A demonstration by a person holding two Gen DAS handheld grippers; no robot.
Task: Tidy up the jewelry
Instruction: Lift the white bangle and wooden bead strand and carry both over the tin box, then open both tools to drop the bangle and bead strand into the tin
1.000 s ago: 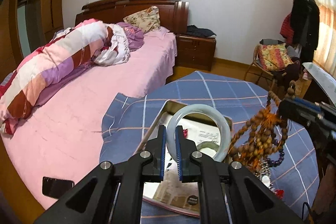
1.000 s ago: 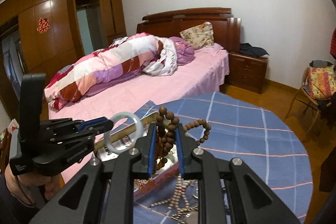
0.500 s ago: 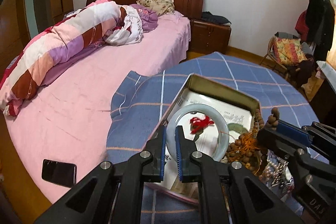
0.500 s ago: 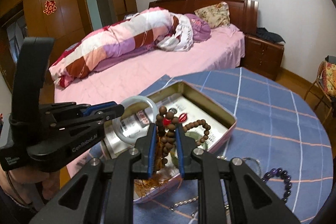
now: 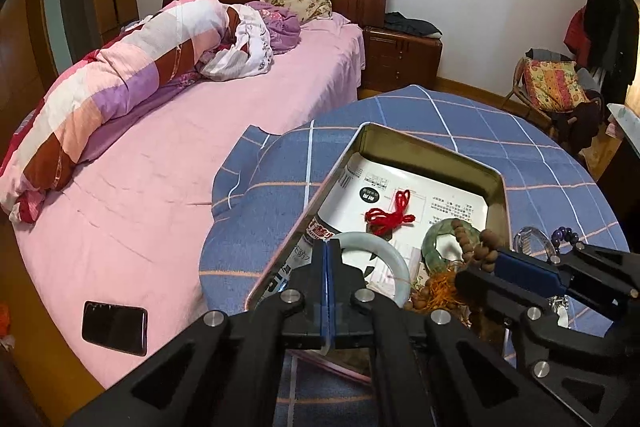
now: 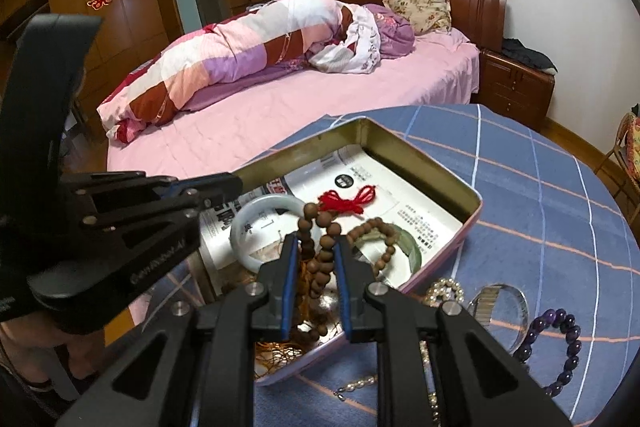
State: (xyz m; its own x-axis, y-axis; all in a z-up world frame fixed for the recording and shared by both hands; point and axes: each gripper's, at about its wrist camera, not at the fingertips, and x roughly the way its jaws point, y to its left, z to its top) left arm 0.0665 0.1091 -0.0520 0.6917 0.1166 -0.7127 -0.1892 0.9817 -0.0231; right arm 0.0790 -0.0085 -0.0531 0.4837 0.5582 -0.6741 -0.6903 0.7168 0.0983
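Observation:
A metal tin (image 5: 424, 143) (image 6: 404, 143) lined with printed paper stands on the round blue checked table (image 5: 460, 115). In it lie a red knotted cord (image 5: 390, 213) (image 6: 348, 201), a green bangle (image 5: 434, 243) (image 6: 412, 247) and a pale jade bangle (image 5: 384, 251) (image 6: 248, 227). My left gripper (image 5: 327, 247) is shut, and the pale bangle lies beside its tips in the tin. My right gripper (image 6: 316, 247) is shut on a string of brown wooden beads (image 6: 320, 239) (image 5: 476, 247) with an orange tassel, held low over the tin.
On the table right of the tin lie a purple bead bracelet (image 6: 560, 339), a clear bangle (image 6: 500, 303) and pearl strands (image 6: 444, 289). A pink bed (image 5: 168, 155) with a rolled quilt lies left; a black phone (image 5: 114, 321) rests on its edge. A chair (image 5: 552, 91) stands far right.
Both grippers have come down toward the tin. The left jaws, which held the pale bangle, have closed fully and the bangle now lies in the tin. The beads hang lower into the tin.

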